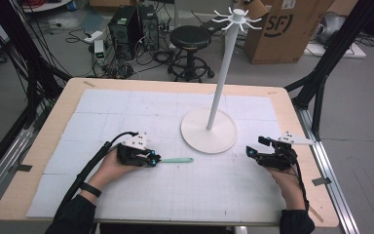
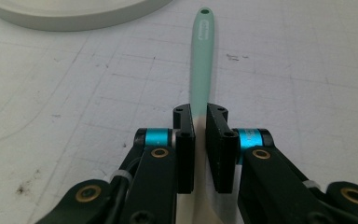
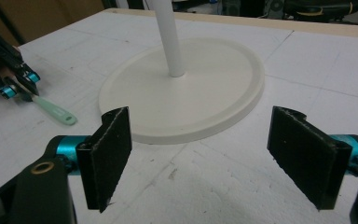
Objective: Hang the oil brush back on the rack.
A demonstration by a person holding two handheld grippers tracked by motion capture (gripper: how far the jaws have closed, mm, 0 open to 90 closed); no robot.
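Because the left gripper pinches only the near end of the thin, flat, mint-green plastic handle, the long stick could tip or slip out when it is lifted. It lies flat on the white gridded tabletop, just beside the round white base of the tall hook stand, with a small hole at its far tip. The right gripper has its jaws wide and holds nothing.

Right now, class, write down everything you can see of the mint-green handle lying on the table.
The mint-green handle is slim, flat and smooth, plastic by its look, with a rounded free end pierced by a small hole. It lies flat on the white gridded mat, pointing towards the stand's round base without touching it. The left tongs are shut on its near end, hiding whatever lies behind them.
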